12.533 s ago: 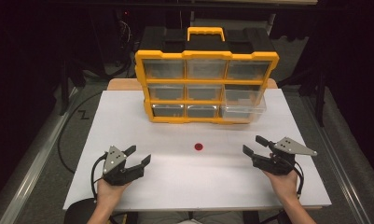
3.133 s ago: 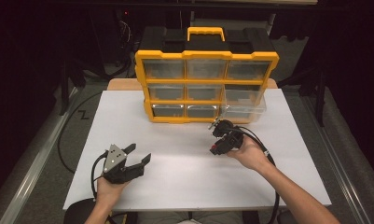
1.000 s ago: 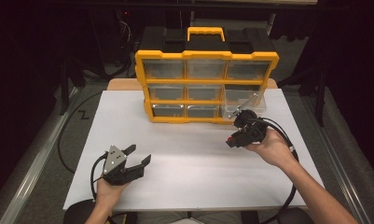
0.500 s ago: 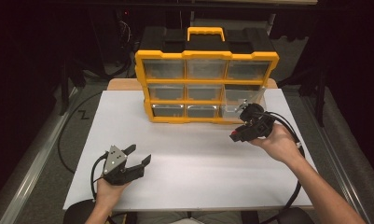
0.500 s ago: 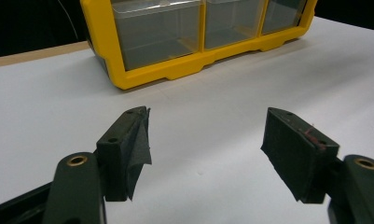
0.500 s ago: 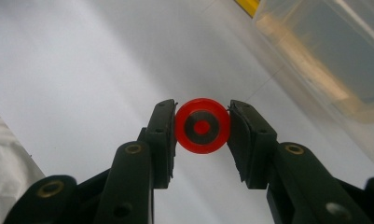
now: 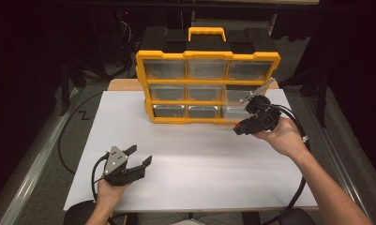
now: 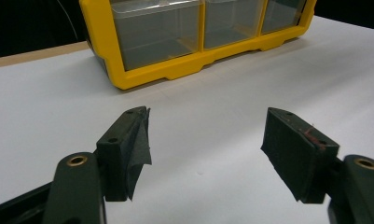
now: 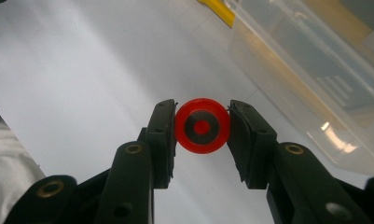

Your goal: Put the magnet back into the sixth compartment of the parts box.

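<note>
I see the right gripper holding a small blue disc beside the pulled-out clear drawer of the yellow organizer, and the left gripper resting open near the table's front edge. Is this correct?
Not quite: the disc is red, not blue, as the right gripper view shows. The rest holds: the right gripper grips it beside the pulled-out clear drawer of the yellow organizer, and the left gripper rests open near the table's front edge.

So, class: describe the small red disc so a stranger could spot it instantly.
Find the yellow drawer organizer at the table's far edge, then the right gripper by its lower right corner. The red disc, clamped between the jaws, carries a grey ring and red centre.
</note>
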### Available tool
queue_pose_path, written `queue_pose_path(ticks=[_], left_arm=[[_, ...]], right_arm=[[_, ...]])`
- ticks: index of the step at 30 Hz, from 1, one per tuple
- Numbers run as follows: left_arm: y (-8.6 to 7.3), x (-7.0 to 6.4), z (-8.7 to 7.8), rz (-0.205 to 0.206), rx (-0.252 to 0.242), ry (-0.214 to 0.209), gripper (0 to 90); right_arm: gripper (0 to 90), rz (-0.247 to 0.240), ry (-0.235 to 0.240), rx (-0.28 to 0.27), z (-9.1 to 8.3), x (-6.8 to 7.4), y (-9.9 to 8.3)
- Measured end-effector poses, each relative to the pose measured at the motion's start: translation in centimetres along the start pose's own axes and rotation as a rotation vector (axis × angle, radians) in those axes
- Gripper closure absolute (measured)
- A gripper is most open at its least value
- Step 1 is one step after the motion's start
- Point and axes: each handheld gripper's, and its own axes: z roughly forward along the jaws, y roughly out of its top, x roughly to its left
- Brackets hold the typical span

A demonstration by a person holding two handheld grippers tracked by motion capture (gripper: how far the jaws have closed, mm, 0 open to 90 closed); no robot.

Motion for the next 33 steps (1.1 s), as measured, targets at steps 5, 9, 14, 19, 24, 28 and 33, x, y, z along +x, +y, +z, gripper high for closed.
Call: queue_pose_path(ticks=[5,9,14,19,24,28,33], left_arm=[[0.0,0.1,0.0,0.002,0.000,0.002,31.7],[0.0,0.1,0.0,0.003,0.000,0.004,31.7],[0.0,0.1,0.0,0.003,-0.001,0.005,31.8],[0.0,0.1,0.0,0.002,-0.001,0.004,31.8],[0.0,0.1,0.0,0.001,-0.002,0.005,31.8],[0.0,0.1,0.0,0.002,-0.002,0.005,31.8],[0.0,0.1,0.0,0.001,-0.001,0.004,31.8]], right_arm=[[64.8,0.013,0.007,-0.005,-0.3,-0.4,0.1],[64.8,0.015,0.005,-0.010,-0.7,-0.6,0.1],[64.8,0.015,0.003,-0.023,-1.5,-0.8,0.4],[64.8,0.020,-0.006,-0.028,-2.1,-0.9,0.7],[64.8,0.021,-0.011,-0.040,-2.8,-1.0,1.1],[64.8,0.018,-0.017,-0.044,-3.1,-1.0,1.4],[64.8,0.023,-0.024,-0.054,-3.5,-1.3,1.9]])
